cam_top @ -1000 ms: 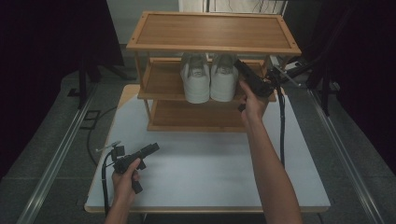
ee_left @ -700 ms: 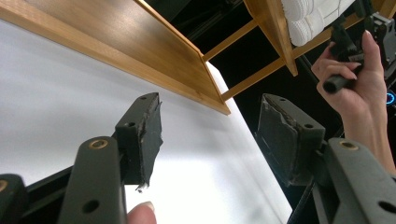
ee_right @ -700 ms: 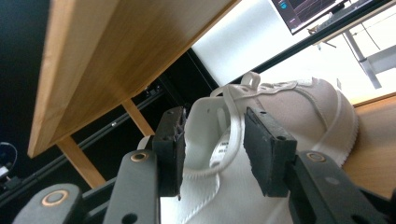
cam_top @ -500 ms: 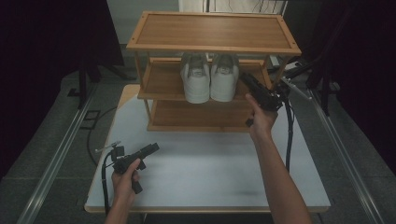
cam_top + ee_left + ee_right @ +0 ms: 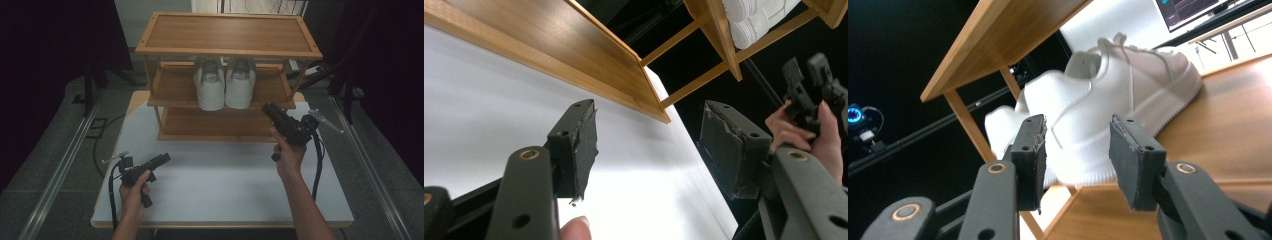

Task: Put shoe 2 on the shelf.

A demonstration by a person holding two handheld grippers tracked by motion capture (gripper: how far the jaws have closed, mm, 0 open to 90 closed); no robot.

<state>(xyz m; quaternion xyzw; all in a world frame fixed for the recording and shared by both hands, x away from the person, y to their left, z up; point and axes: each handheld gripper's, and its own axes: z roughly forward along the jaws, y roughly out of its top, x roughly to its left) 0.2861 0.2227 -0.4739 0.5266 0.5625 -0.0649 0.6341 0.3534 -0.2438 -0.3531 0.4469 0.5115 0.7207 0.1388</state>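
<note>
Right claw (image 5: 270,109): jaws apart, nothing between the pads, seen clearly in the right gripper view (image 5: 1075,155). It is held up in the air in front of the wooden shoe rack (image 5: 227,50), off the right end of the middle shelf (image 5: 172,87), tips aimed up and left toward the shoes. No contact with shoe or rack. The person's right hand (image 5: 287,155) grips it from below, cable hanging down to the worktop (image 5: 220,192).

In the right gripper view the nearer white sneaker (image 5: 1108,100) sits just beyond the open pads, heel toward the claw, sole flat on the middle shelf, second sneaker's heel peeking out behind it at the left.

Pair of white sneakers (image 5: 224,82): side by side, touching, heels facing the person, middle of the middle shelf, under the top shelf. Bottom shelf is bare wood.

Left claw (image 5: 162,160): jaws wide apart and empty, pads frayed in the left gripper view (image 5: 644,145). It rests low over the worktop near the front-left corner, held by the left hand (image 5: 135,187), pointing right and toward the rack. Well apart from the rack and the sneakers.

Rack stands at the far edge of the white worktop.
</note>
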